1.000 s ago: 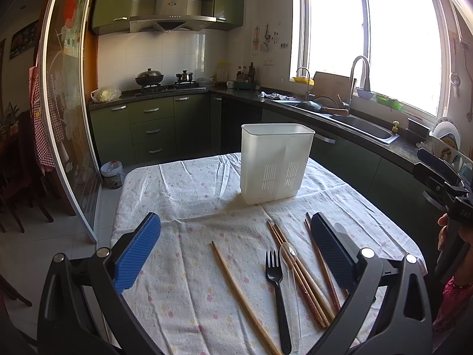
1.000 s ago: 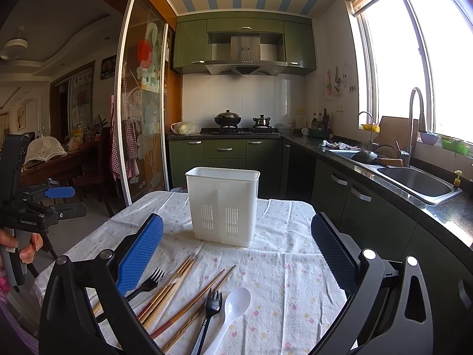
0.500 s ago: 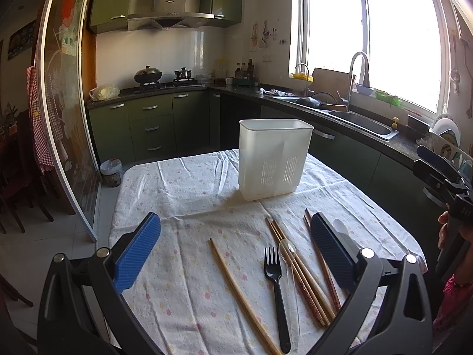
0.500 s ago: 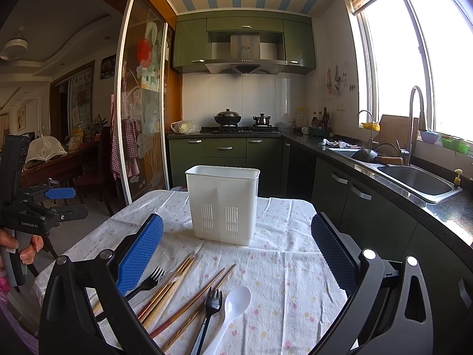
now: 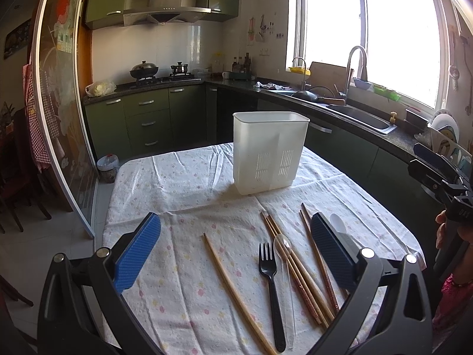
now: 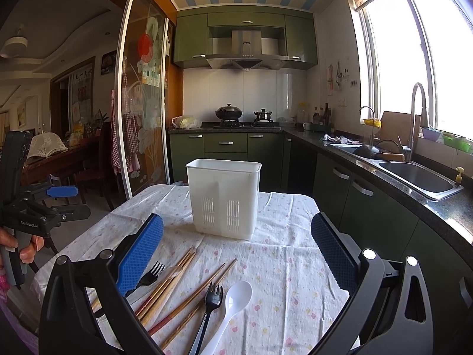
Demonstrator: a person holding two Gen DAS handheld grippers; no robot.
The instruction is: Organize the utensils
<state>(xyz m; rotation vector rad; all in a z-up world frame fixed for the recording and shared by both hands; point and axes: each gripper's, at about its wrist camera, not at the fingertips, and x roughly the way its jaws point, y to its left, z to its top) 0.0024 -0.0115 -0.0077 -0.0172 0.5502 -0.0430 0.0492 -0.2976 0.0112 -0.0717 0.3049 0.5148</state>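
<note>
A white plastic utensil holder [image 5: 269, 151] stands upright on the table [image 5: 165, 183], which is covered with a pale flowered cloth, and its two slotted panels face the cameras. The utensils lie loose on the cloth on the near side of it, apart from the holder. In the left wrist view a single wooden chopstick [image 5: 236, 291] lies by itself to the left of a black plastic fork [image 5: 270, 278]; just right of the fork a clear plastic spoon [image 5: 285, 261] rests across a bundle of chopsticks [image 5: 298, 269]. A white spoon [image 5: 337, 222] shows partly behind the right finger. The left tongs [image 5: 235, 248] hover above these with the blue-padded fingers spread wide and nothing between them. In the right wrist view the right tongs [image 6: 236, 250] are likewise spread wide and empty, above a second black fork [image 6: 207, 310], the white spoon [image 6: 232, 307] and crossed chopsticks [image 6: 189, 293]. Each tool shows at the edge of the other's view, gripped by a hand [image 6: 25, 248].
</note>
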